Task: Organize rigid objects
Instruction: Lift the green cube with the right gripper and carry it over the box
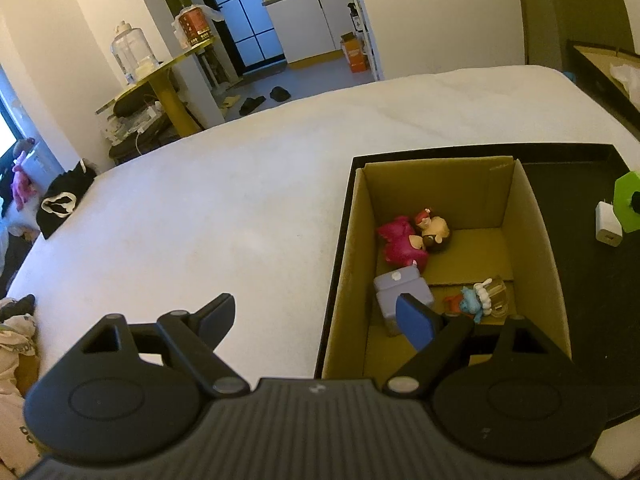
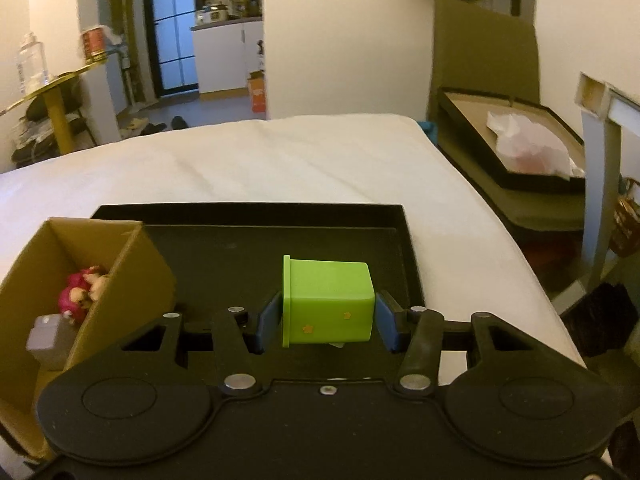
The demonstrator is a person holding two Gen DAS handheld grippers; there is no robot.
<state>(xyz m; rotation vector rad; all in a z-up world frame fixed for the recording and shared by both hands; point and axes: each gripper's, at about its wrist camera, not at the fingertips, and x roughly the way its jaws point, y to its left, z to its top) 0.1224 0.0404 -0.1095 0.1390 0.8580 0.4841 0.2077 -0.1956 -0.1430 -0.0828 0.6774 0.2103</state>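
Note:
My right gripper is shut on a green box-shaped cup with small star marks, held on its side above the black tray. From the left wrist view the same green cup shows at the right edge beside a white charger. The cardboard box stands in the tray and holds a pink toy, a brown-headed figure, a grey box and a blue figure. My left gripper is open, with one finger over the box's near left corner and nothing between the fingers.
The tray lies on a white bed. Black clothing sits at the bed's far left edge. A second tray with a plastic bag stands right of the bed. A yellow side table with jars stands beyond.

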